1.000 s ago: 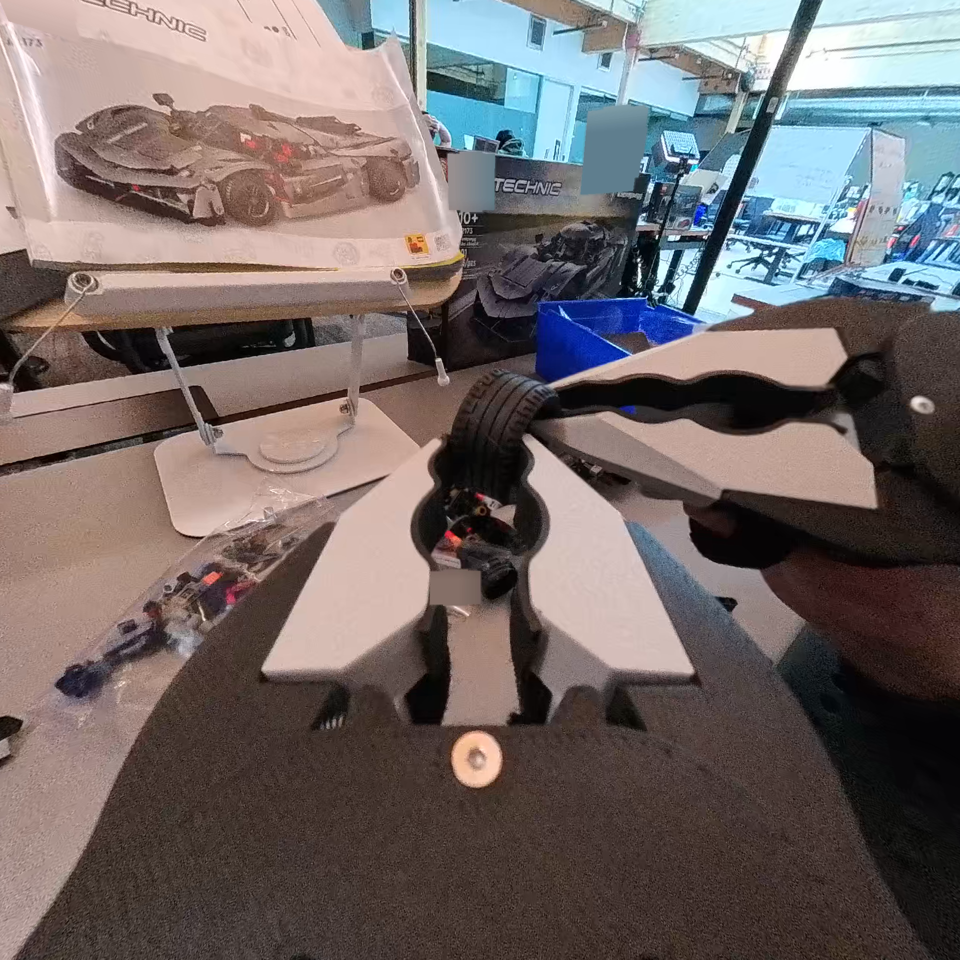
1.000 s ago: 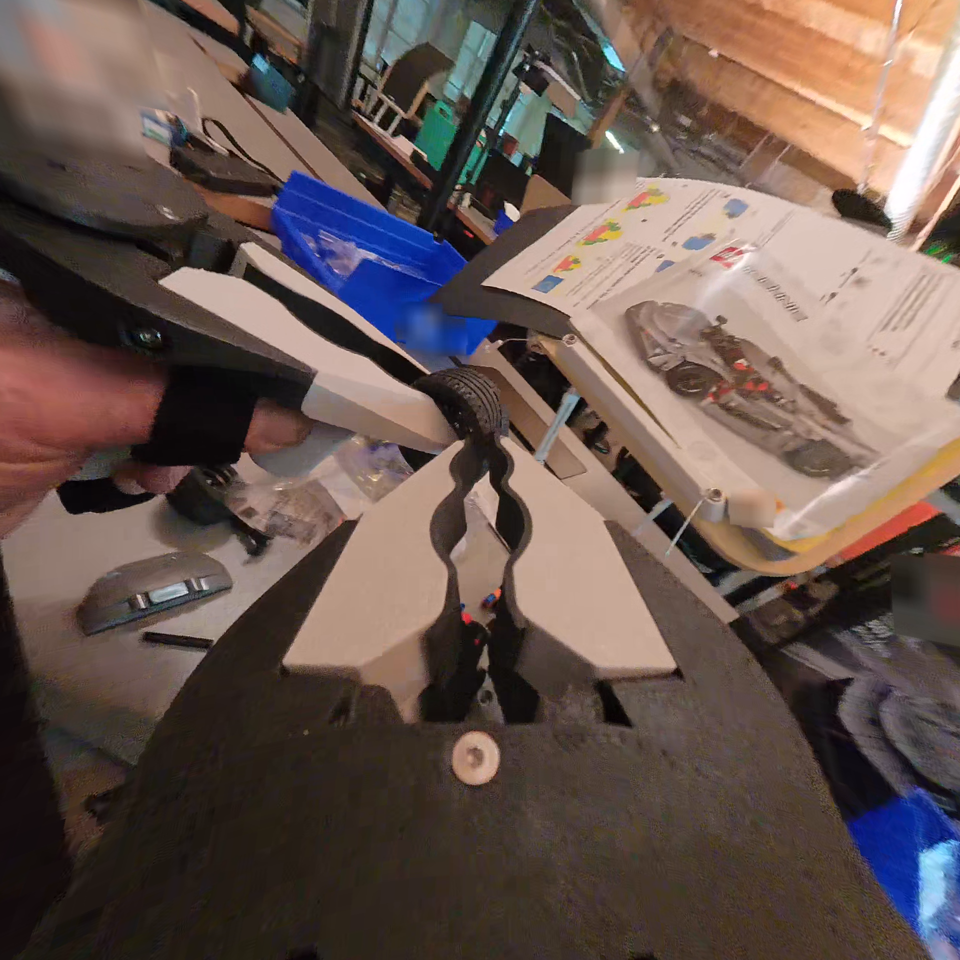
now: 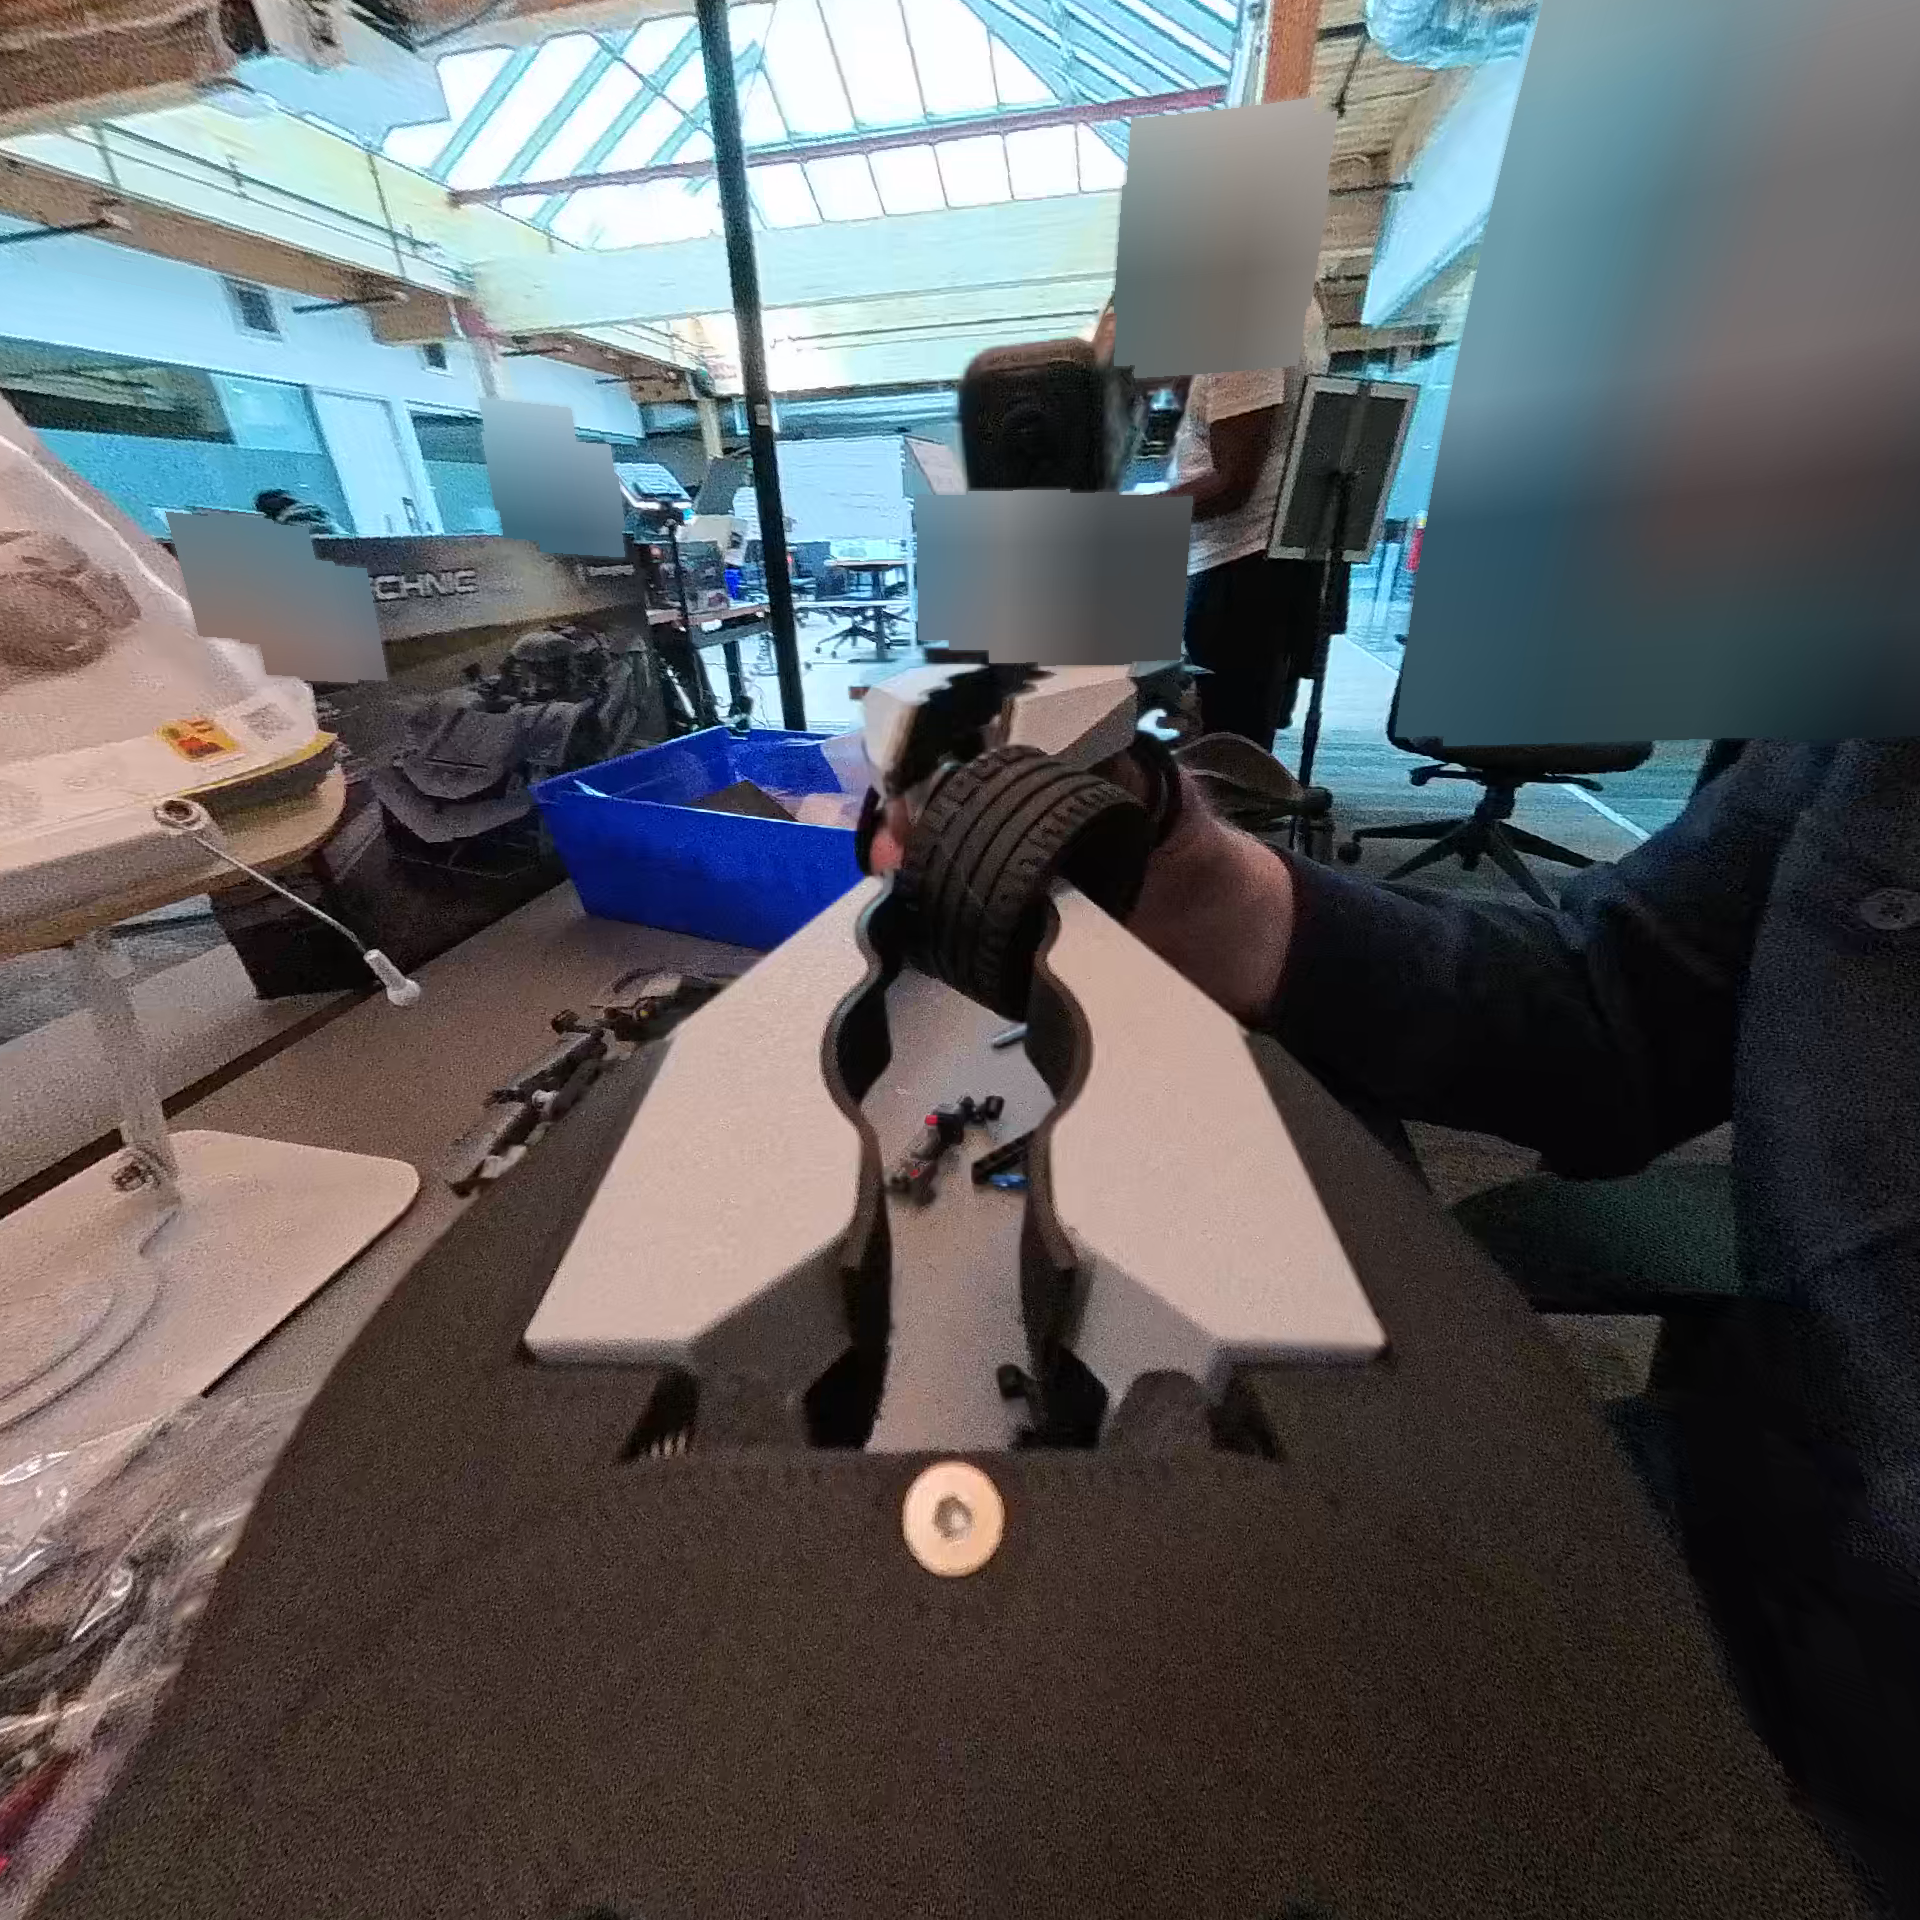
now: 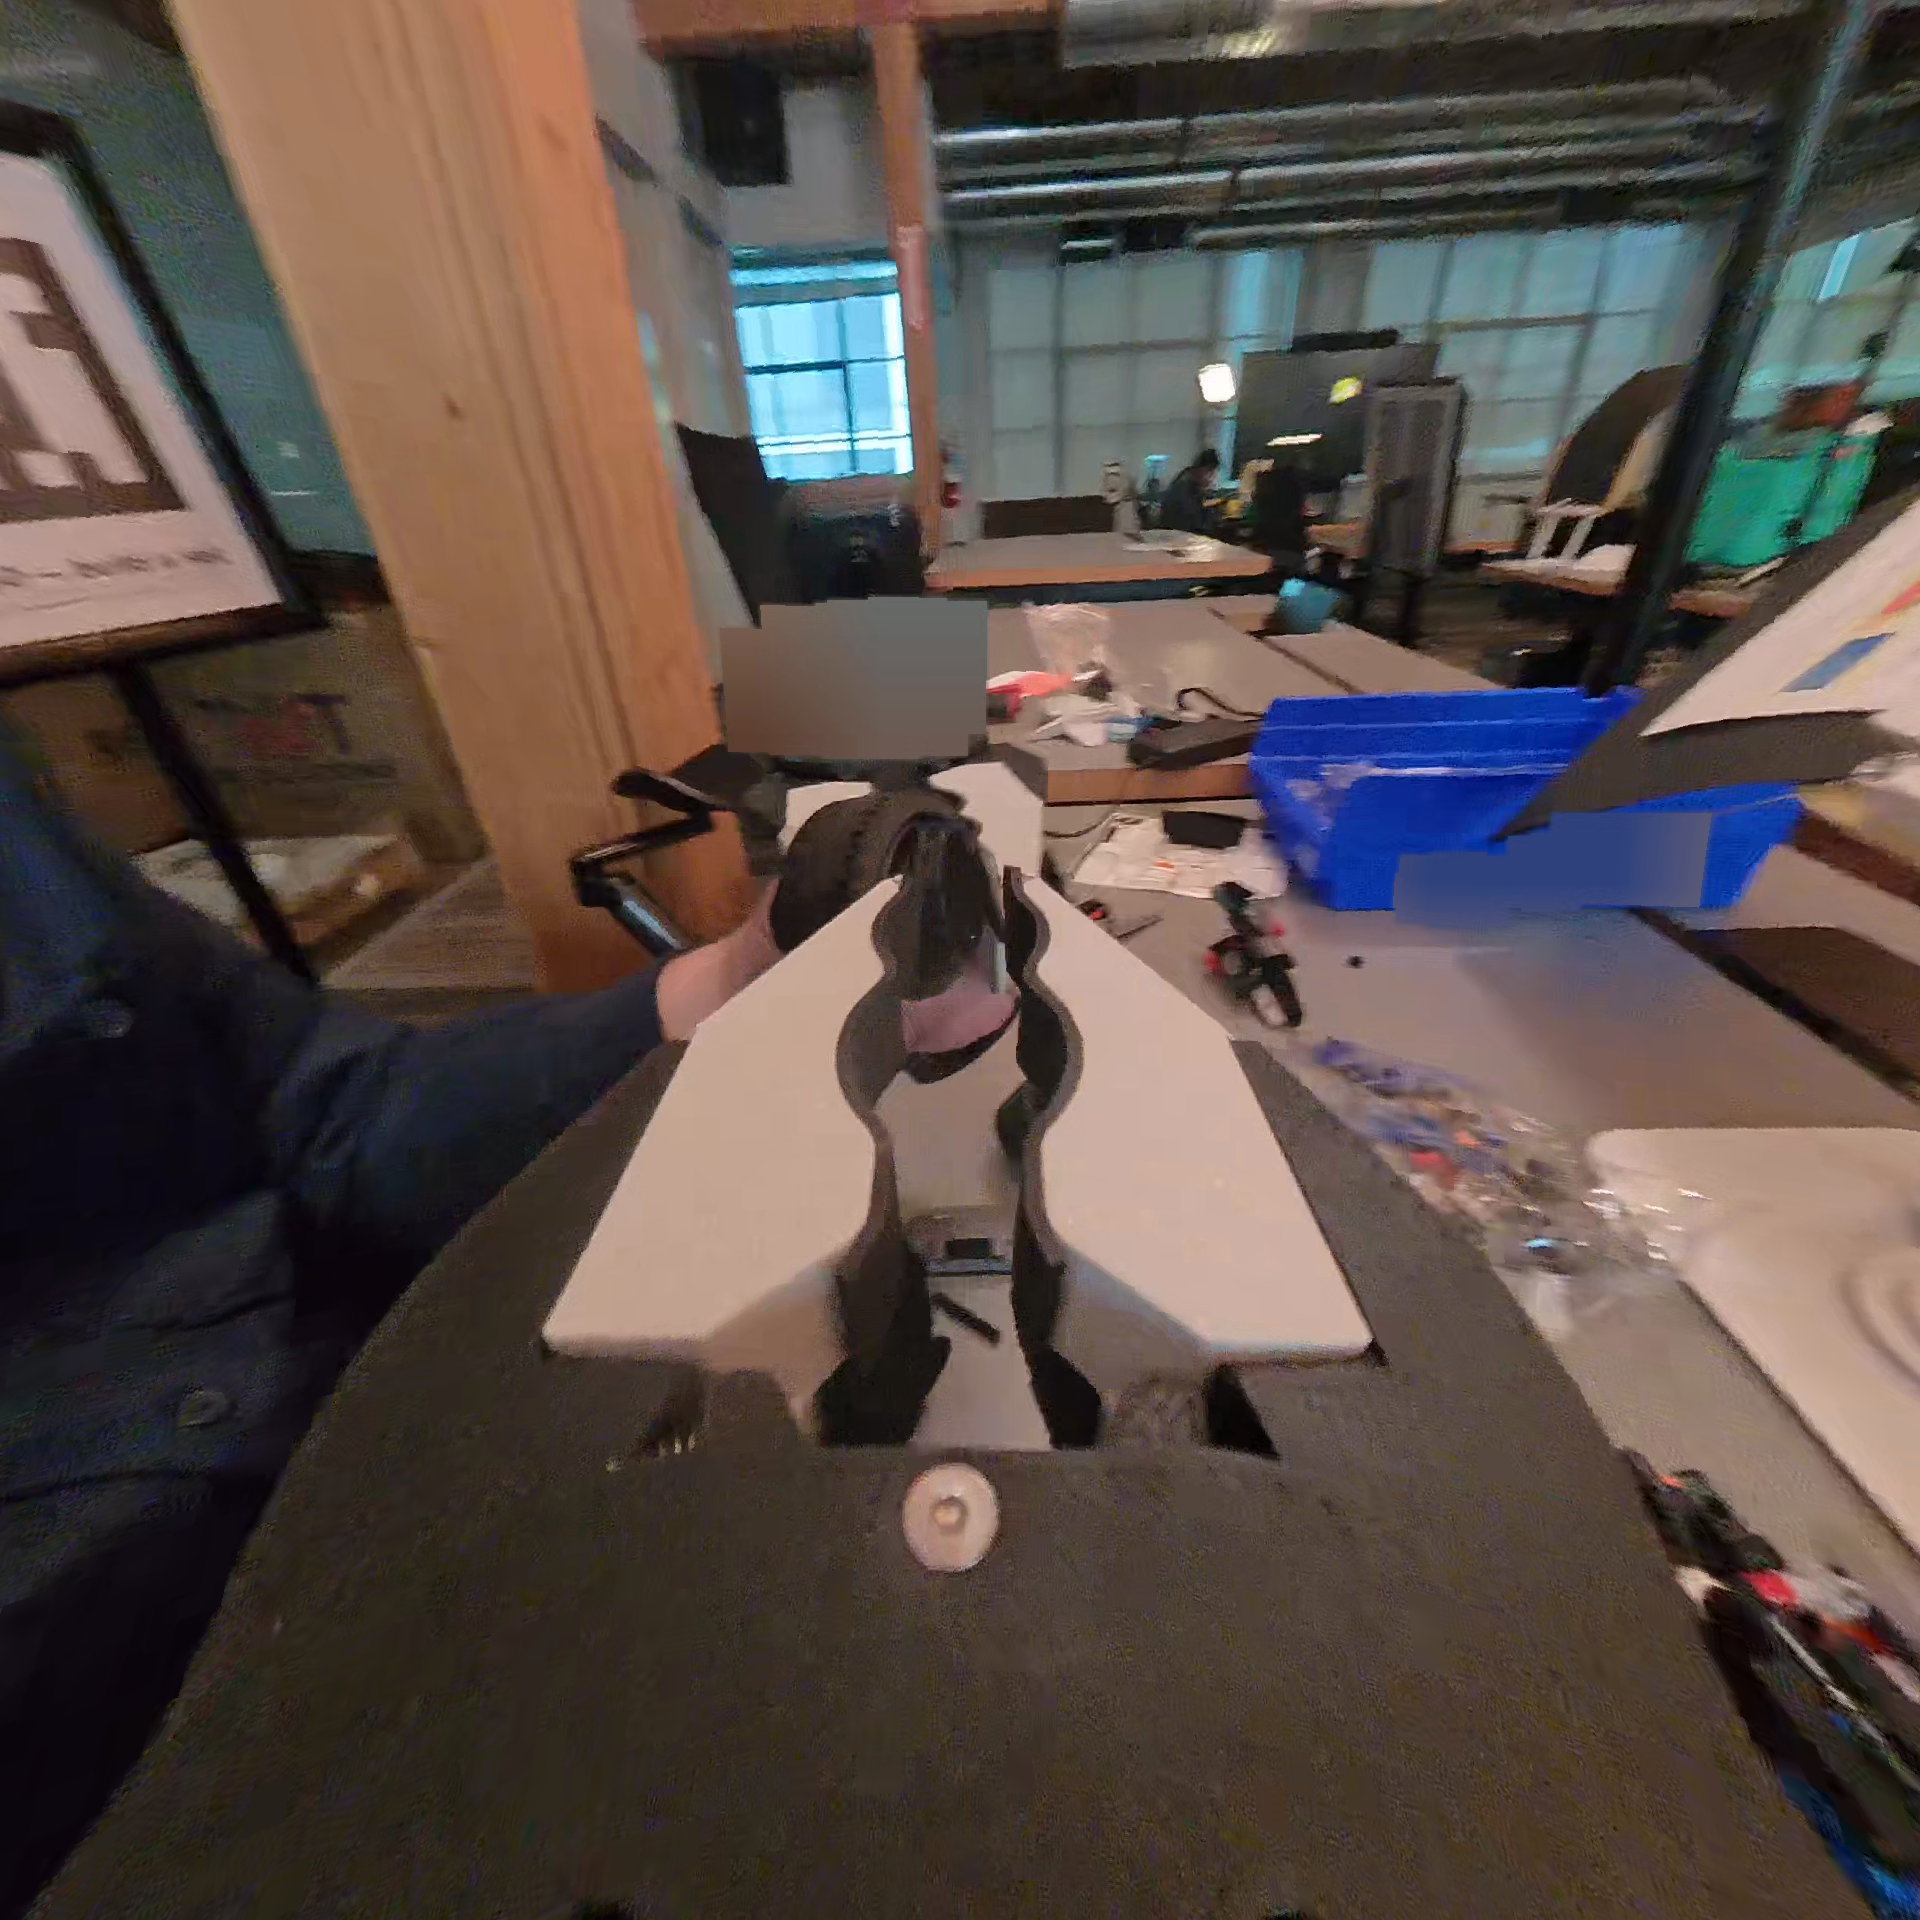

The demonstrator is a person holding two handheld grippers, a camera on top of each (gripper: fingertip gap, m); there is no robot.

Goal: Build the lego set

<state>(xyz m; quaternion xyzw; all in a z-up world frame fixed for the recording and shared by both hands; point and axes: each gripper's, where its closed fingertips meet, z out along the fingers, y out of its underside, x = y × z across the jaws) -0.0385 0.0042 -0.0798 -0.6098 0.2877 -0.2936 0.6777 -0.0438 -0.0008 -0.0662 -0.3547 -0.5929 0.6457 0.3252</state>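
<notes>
A black rubber tyre [image 3: 1023, 862] is held in the air between both grippers. My left gripper [image 3: 966, 912] is shut on it, with the tread pinched between its white fingertips. My right gripper [image 3: 985, 719] faces the left one head-on from beyond and grips the tyre's far side. In the right wrist view, my right gripper [image 4: 954, 889] is shut on the tyre [image 4: 836, 857], with the left gripper [image 4: 914, 805] just behind it. A hand and a dark sleeve hold each tool. The tyre's hub is hidden.
The grey table [image 3: 312, 1070] carries loose Lego parts [image 3: 935, 1132], a small black and red assembly [image 4: 1252, 961] and a bag of parts [image 4: 1455, 1143]. A blue bin [image 3: 675, 862] stands behind. The instruction booklet on its white stand [image 3: 260, 1216] is at the left, beside the set's box [image 3: 499, 665].
Both grippers have lifted and turned with the tyre. The right gripper, which reached in from the side, now faces the left one head-on. Both keep their grip.
</notes>
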